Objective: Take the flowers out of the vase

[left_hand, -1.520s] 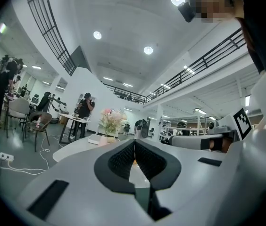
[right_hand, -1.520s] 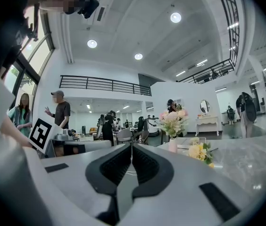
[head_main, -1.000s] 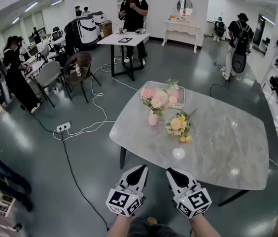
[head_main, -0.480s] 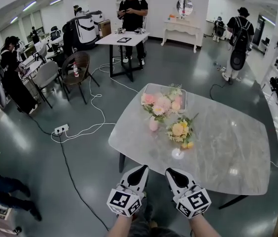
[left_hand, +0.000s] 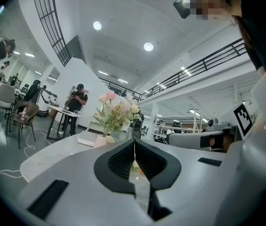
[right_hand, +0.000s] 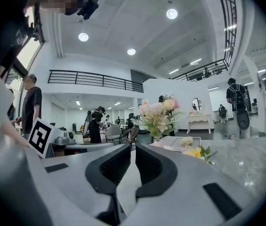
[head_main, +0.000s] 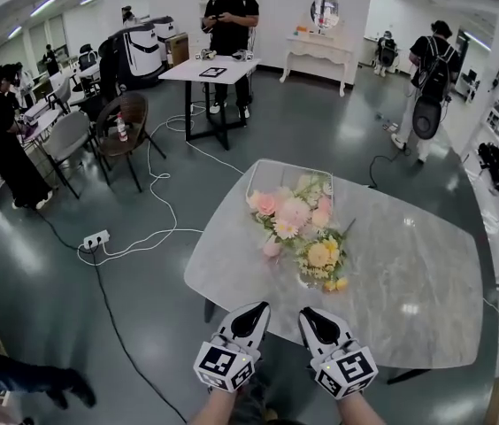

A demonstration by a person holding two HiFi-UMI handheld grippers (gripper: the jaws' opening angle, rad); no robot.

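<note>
Beneath pink flowers (head_main: 292, 211), vase (head_main: 272, 249) mostly obscured

table (head_main: 409, 273) centre | vase (head_main: 272, 249) on table, left part | pink flowers (head_main: 290, 211) in vase | yellow flowers (head_main: 322, 257) just right of vase, nearer | tray (right_hand: 170, 146) on table behind vase | left gripper (head_main: 254, 309), right gripper (head_main: 311, 313) side by side at near edge

Two bouquets (head_main: 292, 212), one tray (head_main: 264, 176) (two grippers (head_main: 248, 318))
</note>
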